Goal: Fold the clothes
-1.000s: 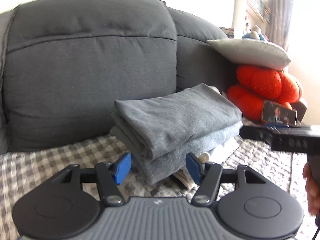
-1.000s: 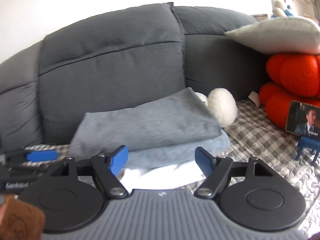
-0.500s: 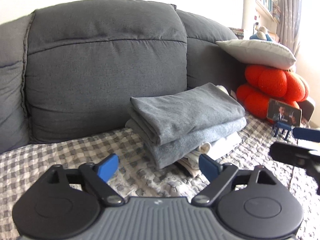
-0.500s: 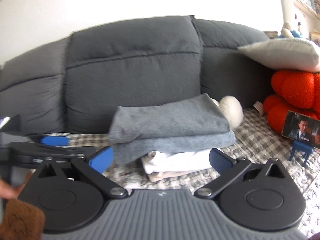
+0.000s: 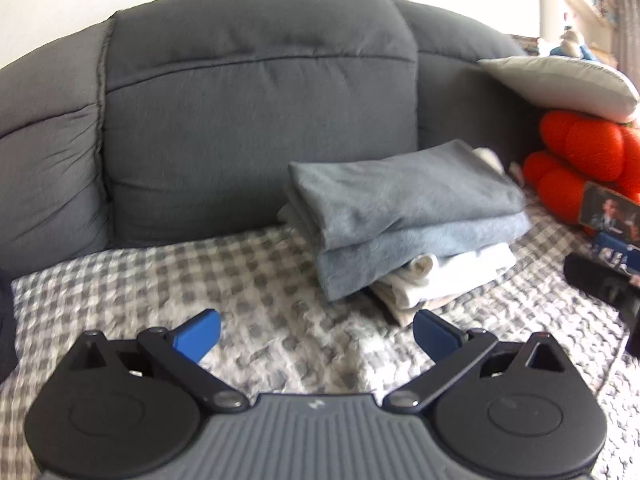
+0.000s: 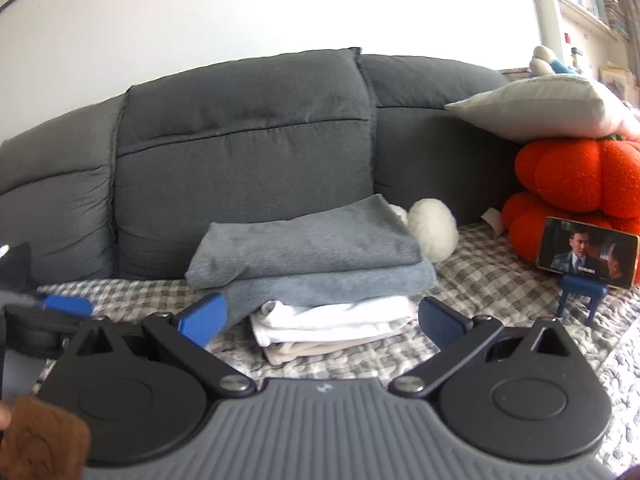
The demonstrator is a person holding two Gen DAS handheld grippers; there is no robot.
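On the checked sofa cover [image 6: 480, 272], your folded stack [image 6: 312, 264] sits finished; left gripper [image 5: 316, 332] is opening, right gripper [image 6: 320, 320] gapes empty; no unfolded garment shows.

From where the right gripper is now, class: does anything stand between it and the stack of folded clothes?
Nothing visible does. The right gripper is open and empty, and only bare checkered cover lies between it and the stack of folded clothes. The phone stands off to the side.
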